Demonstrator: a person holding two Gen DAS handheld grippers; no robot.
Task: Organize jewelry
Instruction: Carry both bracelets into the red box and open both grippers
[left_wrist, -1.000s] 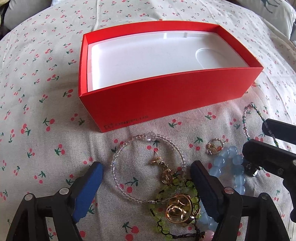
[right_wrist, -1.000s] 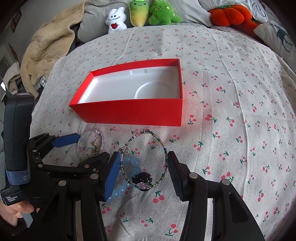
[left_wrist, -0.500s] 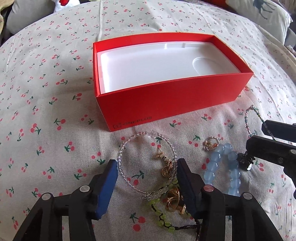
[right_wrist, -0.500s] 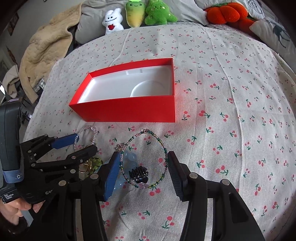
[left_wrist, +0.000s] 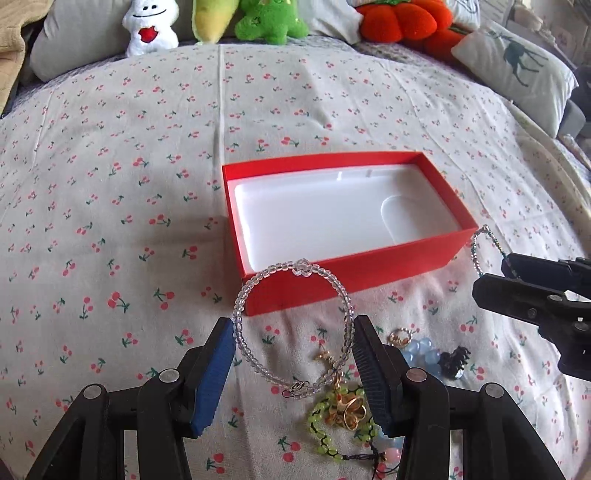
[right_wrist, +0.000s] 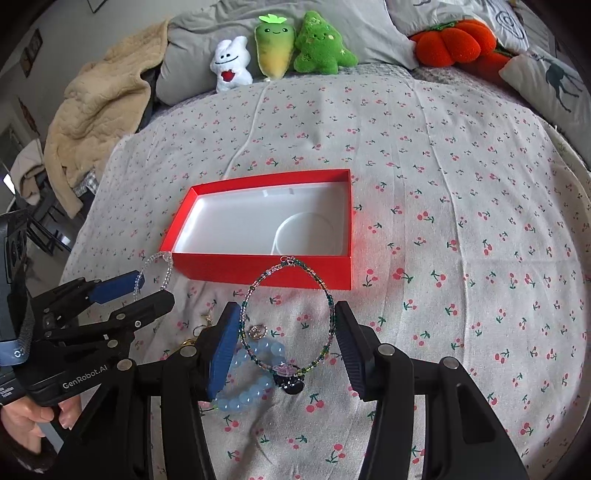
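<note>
Holding a bracelet in each claw. Left claw (left_wrist: 293, 354) is pinched on the clear bead bracelet (left_wrist: 291, 325): loop spans the gap, both blue pads (left_wrist: 216, 373) touching its sides, upper arc overlapping the red box (left_wrist: 347, 275) front wall in the centre of the left wrist view. I can't tell whether the loop is clear of the bedspread (left_wrist: 110, 184).

Right claw (right_wrist: 286, 341) is clamped on the green-and-pink seed bead bracelet (right_wrist: 288, 314), same way: fingers against both sides of the loop, clasp end at the top, in front of the box's near wall (right_wrist: 258, 269). Dark charm hangs at the loop's bottom, lower centre of frame.

Box sits mid-frame in both views, open, only the white moulded tray (left_wrist: 332, 218) inside.

On the bedspread below the box, in the left wrist view: light blue bead bracelet (left_wrist: 421, 350), small ring (left_wrist: 400, 336) just above it, black hair claw clip (left_wrist: 453, 363) to its right, green bead bracelet (left_wrist: 325, 428) tangled with gold pieces (left_wrist: 349, 408) at bottom centre.

Plush toys (right_wrist: 280, 51) and an orange plush pumpkin (right_wrist: 452, 42) line the top edge; beige blanket (right_wrist: 96, 110) upper left.
</note>
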